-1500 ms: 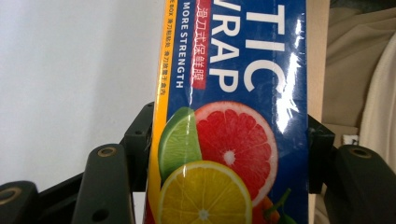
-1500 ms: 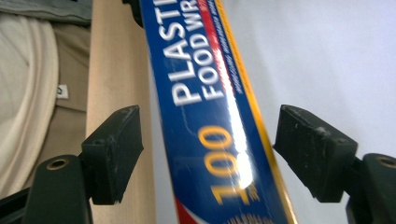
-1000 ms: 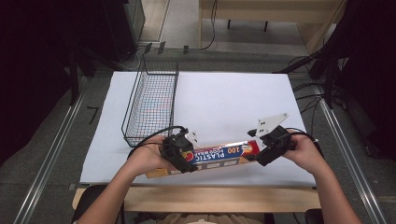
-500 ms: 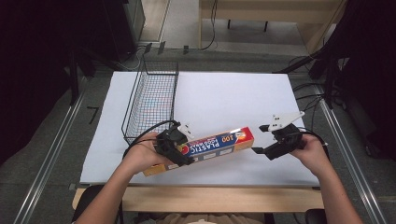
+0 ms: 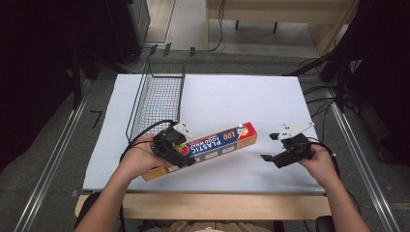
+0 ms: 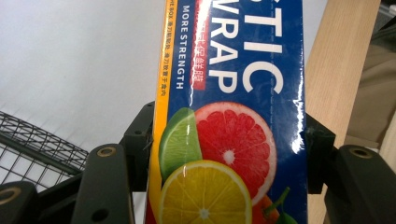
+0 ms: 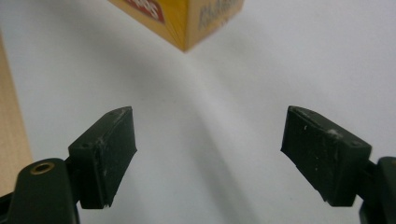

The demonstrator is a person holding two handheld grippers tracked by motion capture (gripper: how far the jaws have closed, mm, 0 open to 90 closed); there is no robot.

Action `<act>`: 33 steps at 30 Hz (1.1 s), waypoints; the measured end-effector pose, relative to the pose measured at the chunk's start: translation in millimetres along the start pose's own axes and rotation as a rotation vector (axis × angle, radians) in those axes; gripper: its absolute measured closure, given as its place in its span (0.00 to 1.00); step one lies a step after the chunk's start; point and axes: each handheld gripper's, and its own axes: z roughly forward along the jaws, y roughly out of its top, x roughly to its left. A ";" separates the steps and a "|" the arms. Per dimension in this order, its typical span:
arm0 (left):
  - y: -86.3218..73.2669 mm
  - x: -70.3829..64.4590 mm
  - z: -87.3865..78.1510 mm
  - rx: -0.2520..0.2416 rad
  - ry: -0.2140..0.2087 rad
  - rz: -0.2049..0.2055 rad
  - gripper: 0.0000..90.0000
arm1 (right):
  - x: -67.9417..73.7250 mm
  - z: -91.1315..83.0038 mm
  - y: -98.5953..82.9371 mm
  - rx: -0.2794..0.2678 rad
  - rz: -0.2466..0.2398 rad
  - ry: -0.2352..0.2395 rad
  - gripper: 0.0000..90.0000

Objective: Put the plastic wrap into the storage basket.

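Left gripper [image 5: 170, 145]: near left of the table, and it stays clenched on the plastic wrap box [image 5: 212, 146], jaws pressing both long sides just past the fruit picture in the left gripper view [image 6: 229, 140].
Right gripper [image 5: 274, 155]: near right, released, jaws spread wide with bare white surface between them; it has let go of the box end it held a second ago and pulled back to the right, now near the box but apart from it.
Plastic wrap box: held at its near-left part only, angled from near left up to far right; its free red end has swung farther from the person than half a second ago. A yellow corner of it [image 7: 187, 23] shows beyond the open jaws in the right gripper view.
White table surface [image 5: 270, 101]: the box sits over its near middle.
Wire basket [image 5: 159, 96]: far left, unmoved, just beyond the left hand [image 5: 140, 157].
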 end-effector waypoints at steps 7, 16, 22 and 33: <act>-2.2 3.2 -6.7 -0.013 0.010 -0.021 0.44 | 0.6 13.8 -1.5 0.036 0.041 -0.031 0.20; -4.9 12.7 -19.3 -0.055 0.035 -0.096 0.44 | 3.0 26.9 2.1 0.057 0.043 -0.040 0.20; -2.5 16.9 -26.5 -0.065 0.046 -0.142 0.44 | 4.4 31.2 2.8 0.082 0.027 -0.057 0.20; 8.8 36.5 -40.6 -0.105 0.085 -0.210 0.44 | 5.3 32.4 2.6 0.095 0.018 -0.063 0.20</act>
